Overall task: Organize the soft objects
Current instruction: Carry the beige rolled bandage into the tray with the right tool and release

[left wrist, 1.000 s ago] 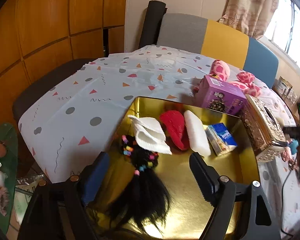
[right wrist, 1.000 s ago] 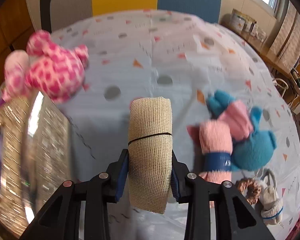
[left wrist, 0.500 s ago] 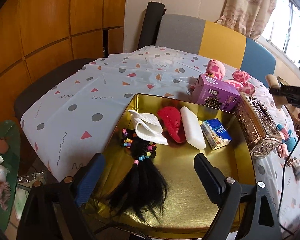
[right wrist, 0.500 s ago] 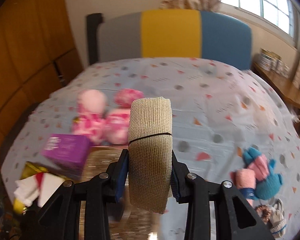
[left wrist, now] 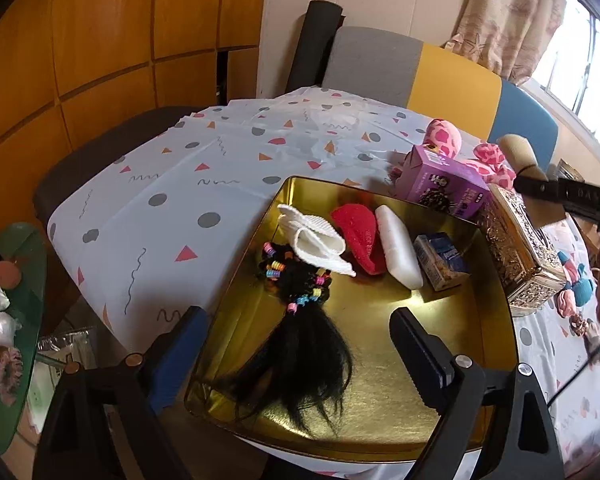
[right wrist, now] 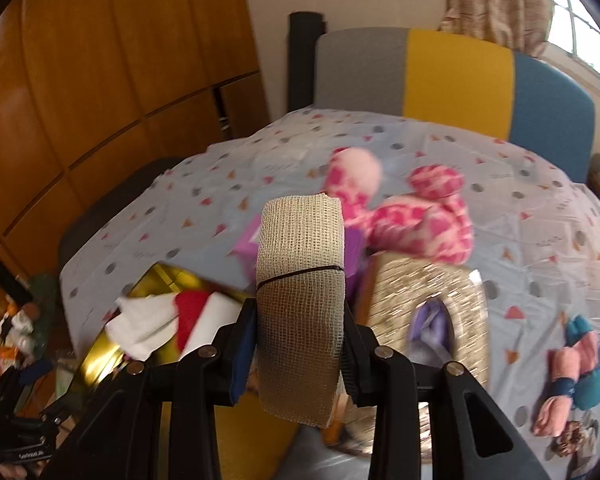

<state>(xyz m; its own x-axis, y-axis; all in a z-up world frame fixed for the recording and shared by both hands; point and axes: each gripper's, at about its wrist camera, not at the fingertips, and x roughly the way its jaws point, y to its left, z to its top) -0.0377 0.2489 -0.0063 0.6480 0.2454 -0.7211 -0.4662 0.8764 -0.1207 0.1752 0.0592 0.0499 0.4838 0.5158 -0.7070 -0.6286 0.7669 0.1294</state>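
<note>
The right claw pinches a gauze roll, carrying it toward the gold tray. The left claw is spread, empty. Next, probably, the roll goes beside the white sock.

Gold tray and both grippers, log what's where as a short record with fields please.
tray: shiny gold square tray on the patterned tablecloth
tray contents: black hair tuft with coloured beads, white knit cloth, red knit piece, white foam block, small blue carton
beside tray: purple box, ornate gold tissue box, pink spotted plush
left gripper: open above the tray, holding nothing
right gripper: shut on beige gauze bandage roll
</note>
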